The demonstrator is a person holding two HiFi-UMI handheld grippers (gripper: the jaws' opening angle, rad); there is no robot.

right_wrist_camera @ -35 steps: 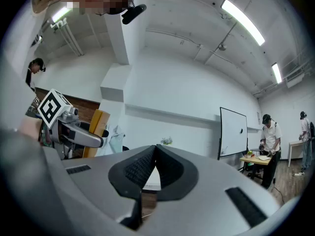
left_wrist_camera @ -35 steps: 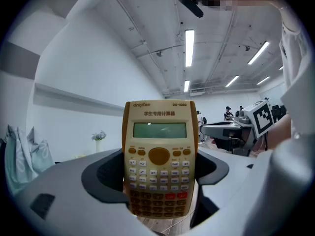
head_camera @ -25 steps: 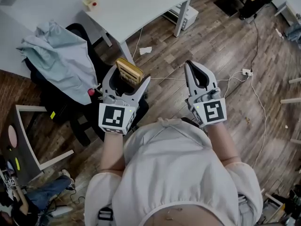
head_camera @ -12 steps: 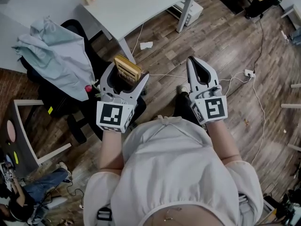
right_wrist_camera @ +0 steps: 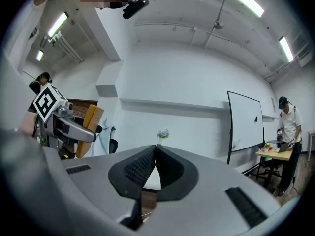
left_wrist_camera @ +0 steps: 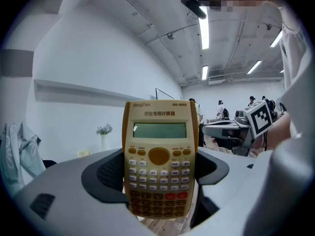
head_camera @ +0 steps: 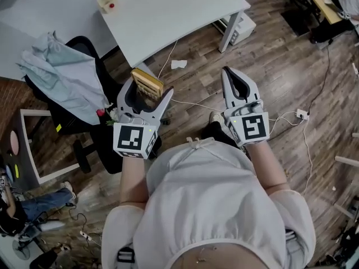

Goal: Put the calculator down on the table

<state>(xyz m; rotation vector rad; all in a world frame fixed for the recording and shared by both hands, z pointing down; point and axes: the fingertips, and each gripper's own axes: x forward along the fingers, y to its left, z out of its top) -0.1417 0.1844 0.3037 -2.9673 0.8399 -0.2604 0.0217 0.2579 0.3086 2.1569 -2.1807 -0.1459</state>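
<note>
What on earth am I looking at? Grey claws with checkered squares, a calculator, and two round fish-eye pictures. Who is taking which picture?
There is no robot here. A person wears a camera on the head and holds a two-jaw claw in each hand. The picture looking down is from the head camera. The two round pictures come from small cameras that ride on the claws and look along their jaws. The left hand-held gripper is shut on a yellow calculator, held upright with its keys facing that camera. The right hand-held gripper is shut and holds nothing. Ahead stands a white table with a small box near one corner; the calculator is not on it yet. The marker cubes belong to the grippers.
</note>
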